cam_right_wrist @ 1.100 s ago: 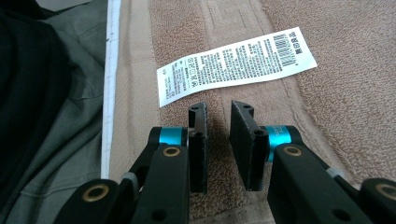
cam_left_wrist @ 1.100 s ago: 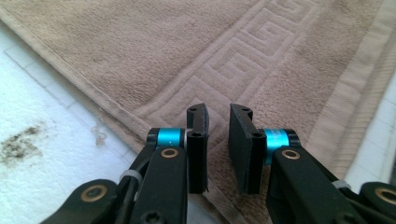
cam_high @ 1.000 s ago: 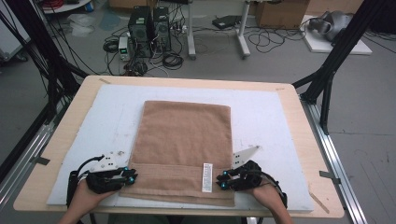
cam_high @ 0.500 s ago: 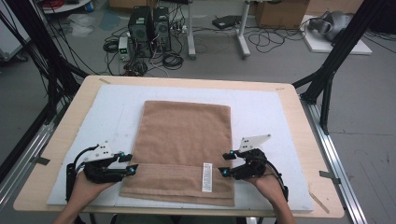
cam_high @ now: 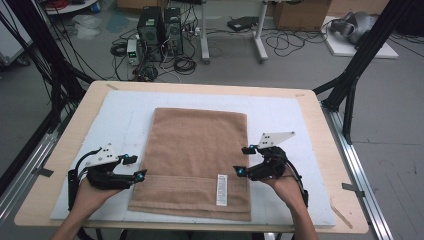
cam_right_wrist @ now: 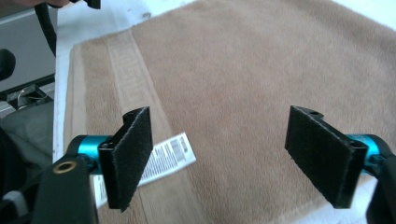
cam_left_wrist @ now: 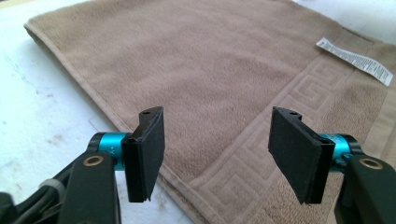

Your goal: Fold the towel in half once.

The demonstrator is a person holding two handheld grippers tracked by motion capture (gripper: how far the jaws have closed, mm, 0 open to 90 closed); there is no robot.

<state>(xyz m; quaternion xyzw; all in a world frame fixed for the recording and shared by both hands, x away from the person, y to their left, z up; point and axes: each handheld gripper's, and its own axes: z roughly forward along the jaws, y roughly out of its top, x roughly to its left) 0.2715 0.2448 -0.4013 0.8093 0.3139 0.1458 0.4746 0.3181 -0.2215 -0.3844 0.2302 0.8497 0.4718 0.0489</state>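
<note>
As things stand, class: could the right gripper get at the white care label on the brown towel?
Probably yes. The right gripper is open beside the towel, and the label lies flat near it, with nothing between.

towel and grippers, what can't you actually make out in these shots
- Print on the white label of the towel: too small in the high view, blurred in both gripper views.
- How many layers the towel has: hidden under its own top surface in the high view.
- Towel's far end: cut off by the top edge in the left gripper view.
- Left gripper and right gripper pads: tiny in the high view.
</note>
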